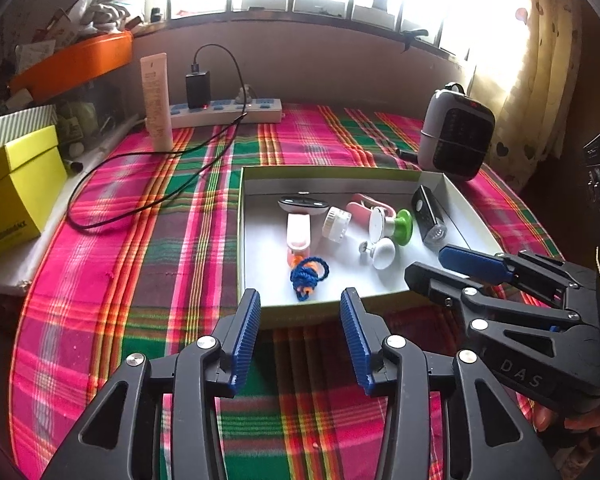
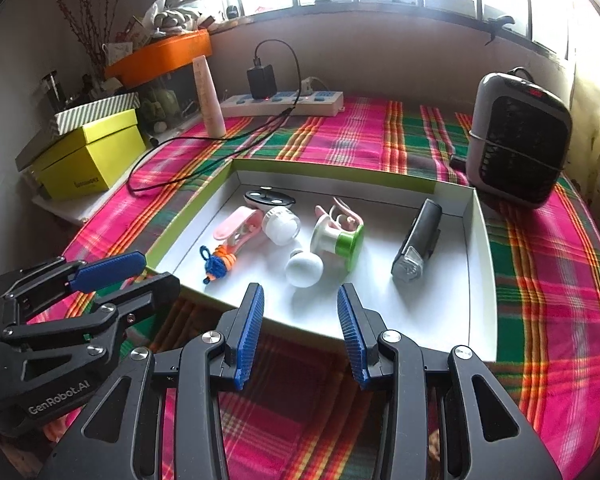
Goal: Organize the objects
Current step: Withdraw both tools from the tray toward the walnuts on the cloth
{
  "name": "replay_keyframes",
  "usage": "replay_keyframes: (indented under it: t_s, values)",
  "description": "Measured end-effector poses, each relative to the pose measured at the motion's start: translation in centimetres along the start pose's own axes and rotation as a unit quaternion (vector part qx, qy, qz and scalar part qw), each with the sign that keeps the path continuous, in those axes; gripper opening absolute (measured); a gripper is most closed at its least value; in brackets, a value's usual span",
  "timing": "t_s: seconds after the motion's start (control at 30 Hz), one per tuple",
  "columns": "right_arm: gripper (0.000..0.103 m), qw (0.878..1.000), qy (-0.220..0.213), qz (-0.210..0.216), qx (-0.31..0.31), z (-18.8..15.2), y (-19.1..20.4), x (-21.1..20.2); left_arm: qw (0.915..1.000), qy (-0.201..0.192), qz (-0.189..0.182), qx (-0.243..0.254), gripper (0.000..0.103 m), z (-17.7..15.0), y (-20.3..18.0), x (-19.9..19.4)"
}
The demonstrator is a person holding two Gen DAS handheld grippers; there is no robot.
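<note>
Both grippers empty at the near edge of the filled tray

The left gripper [image 1: 300, 304] hangs over the plaid cloth [image 1: 140, 280] just short of the near wall of the shallow white tray [image 1: 320, 304], its blue pads parted with nothing between them. The right gripper [image 2: 300, 300] sits beside it at the same edge, jaws likewise apart and empty; seen from the left one, it reaches in over the tray's near right corner.

Everything small lies inside the tray, ahead of both tools. Straight in front of the left gripper is the blue and orange cord bundle [image 1: 309, 274], touching the pink clip [image 1: 299, 236] just beyond it. Further on lies a dark oval gadget [image 1: 303, 204] with a small white jar [image 1: 336, 225] at its side. Ahead of the right gripper sits a white knob [image 2: 304, 268], then a green-ended spool [image 2: 340, 242] against a second pink clip [image 2: 342, 214], and off to the right a black torch [image 2: 418, 240] lying lengthwise.

Well beyond the tray stand a small heater [image 2: 518, 140], a power strip [image 1: 228, 110] with a black charger [image 1: 198, 89] plugged in, an upright tube [image 1: 157, 100], and a yellow box [image 1: 16, 192] off to the left
</note>
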State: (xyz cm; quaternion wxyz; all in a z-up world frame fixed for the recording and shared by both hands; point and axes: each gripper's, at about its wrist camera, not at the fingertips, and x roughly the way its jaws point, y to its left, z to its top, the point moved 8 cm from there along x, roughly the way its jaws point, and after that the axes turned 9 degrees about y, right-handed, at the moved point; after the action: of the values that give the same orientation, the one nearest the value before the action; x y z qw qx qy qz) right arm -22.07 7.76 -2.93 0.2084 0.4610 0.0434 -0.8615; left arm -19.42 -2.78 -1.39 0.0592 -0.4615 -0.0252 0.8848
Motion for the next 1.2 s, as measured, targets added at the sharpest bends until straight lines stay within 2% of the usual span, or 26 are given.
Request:
replay_keyframes:
  t_s: [0.27, 0.57, 0.8, 1.2]
  values:
    - [0.040, 1.000, -0.016, -0.009, -0.005, -1.3, 0.7, -1.7, 0.9998, -0.016, 0.011, 0.003, 0.044, -1.2, -0.4, -1.5]
    - [0.042, 1.000, -0.024, -0.020, -0.002, -2.8, 0.9, -3.1, 0.9999, -0.016, 0.004, 0.003, 0.045, -2.8, -0.9, -2.3]
    - [0.043, 0.999, -0.026, -0.024, 0.013, -4.6, 0.3, -3.9, 0.9998, -0.012, -0.018, -0.002, 0.049, -3.9, -1.1, -2.4]
    - [0.044, 0.998, -0.022, -0.040, 0.043, -7.2, -2.2, -4.7, 0.9992, 0.009, -0.039, -0.001, 0.050, -5.6, -1.6, -1.2]
